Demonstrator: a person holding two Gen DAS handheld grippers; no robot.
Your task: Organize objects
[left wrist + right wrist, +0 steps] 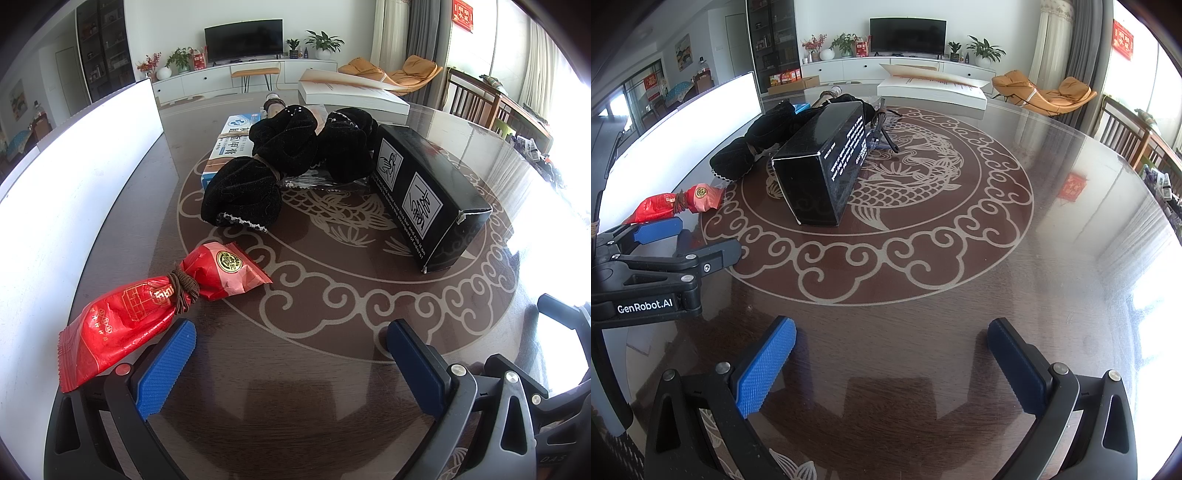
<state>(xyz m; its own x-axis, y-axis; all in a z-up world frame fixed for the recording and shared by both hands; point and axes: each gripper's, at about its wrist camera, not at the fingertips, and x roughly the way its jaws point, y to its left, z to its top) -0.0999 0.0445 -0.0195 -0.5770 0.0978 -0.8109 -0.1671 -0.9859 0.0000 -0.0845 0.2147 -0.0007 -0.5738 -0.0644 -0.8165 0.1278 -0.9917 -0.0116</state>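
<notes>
A red snack packet [147, 310] tied in the middle with a brown hair band lies on the dark round table [332, 295], just left of my left gripper's left pad. It also shows in the right wrist view [676, 205]. Behind it lie black velvet scrunchies [258, 173], a blue and white toothpaste box [229, 144] and a black box [428, 188], which also shows in the right wrist view [827, 162]. My left gripper [291, 354] is open and empty. My right gripper [892, 354] is open and empty over bare table.
A white board [74, 192] stands along the table's left side. A white flat box [351, 92] lies at the far edge. My left gripper's body [657, 254] shows at the left of the right wrist view. Wooden chairs stand at the right.
</notes>
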